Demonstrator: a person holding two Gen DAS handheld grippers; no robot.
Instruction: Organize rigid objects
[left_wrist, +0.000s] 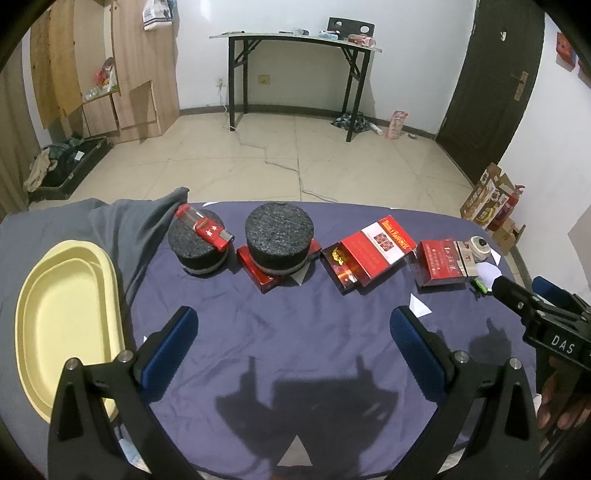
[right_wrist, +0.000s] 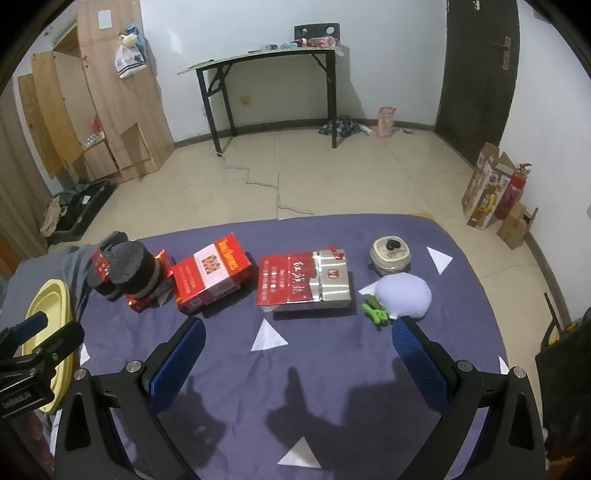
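A row of objects lies across a table with a dark blue cloth (left_wrist: 295, 350). From the left: a black foam cylinder (left_wrist: 195, 245) with a red lighter (left_wrist: 205, 227) on top, a second foam cylinder (left_wrist: 279, 238) on a small red box (left_wrist: 258, 269), a red box with a white label (left_wrist: 369, 251) (right_wrist: 214, 271), a red and silver box (left_wrist: 441, 262) (right_wrist: 304, 280), and a round cream gadget (right_wrist: 390, 254). A pale round pad (right_wrist: 404, 295) and a green clip (right_wrist: 375, 312) lie beside it. My left gripper (left_wrist: 293, 328) and my right gripper (right_wrist: 297, 343) hover open, nothing between them.
A yellow oval tray (left_wrist: 66, 332) sits at the left on a grey cloth (left_wrist: 122, 229). The right gripper's body (left_wrist: 535, 317) reaches in at the left view's right edge. Beyond the table are tiled floor, a black-legged desk (right_wrist: 266, 74), a wooden cupboard and a dark door.
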